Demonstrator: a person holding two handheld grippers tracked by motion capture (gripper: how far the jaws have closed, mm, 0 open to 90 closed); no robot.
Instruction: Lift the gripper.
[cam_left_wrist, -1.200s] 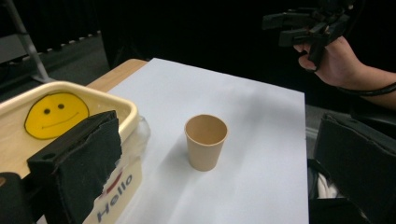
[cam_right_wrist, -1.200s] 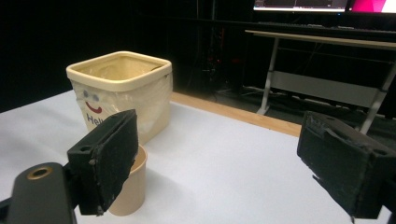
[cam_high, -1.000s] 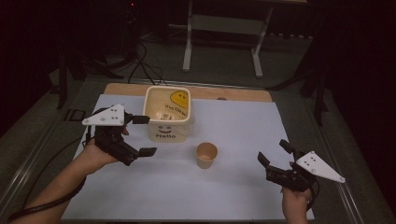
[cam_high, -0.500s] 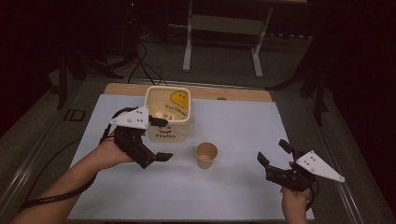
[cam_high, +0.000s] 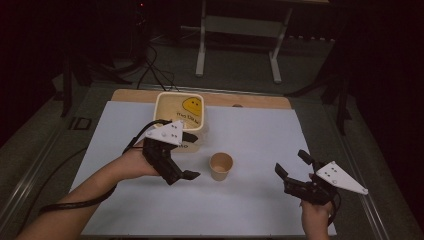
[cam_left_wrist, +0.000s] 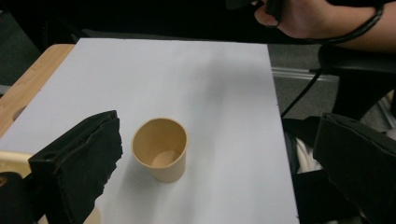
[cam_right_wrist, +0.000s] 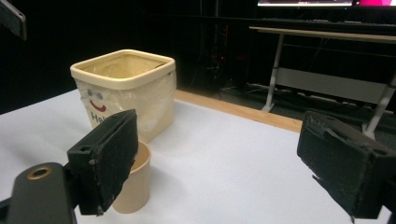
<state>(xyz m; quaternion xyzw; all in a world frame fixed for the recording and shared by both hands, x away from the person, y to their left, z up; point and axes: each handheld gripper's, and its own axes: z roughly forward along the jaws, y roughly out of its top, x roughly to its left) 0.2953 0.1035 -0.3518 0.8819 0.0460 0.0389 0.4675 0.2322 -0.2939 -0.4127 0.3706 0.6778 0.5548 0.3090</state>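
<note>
The left tool (cam_high: 187, 162), jaws spread, hovered just left of the upright paper cup (cam_high: 221, 166). The right tool (cam_high: 292, 172), also spread, sat farther off.

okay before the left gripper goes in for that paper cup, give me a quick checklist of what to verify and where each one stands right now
1. Left gripper open: ok, its jaws stand wide apart in the left gripper view.
2. Paper cup upright: ok, mouth up on the white sheet.
3. Cup empty: ok, its bare bottom shows in the left gripper view.
4. Cup lined up between the jaws: not ok, it sits close to one jaw, far from the other.
5. Room around the cup: ok, it stands apart from the cream bin.
6. Right gripper out of the way: ok, open and off to the side, holding nothing.
</note>
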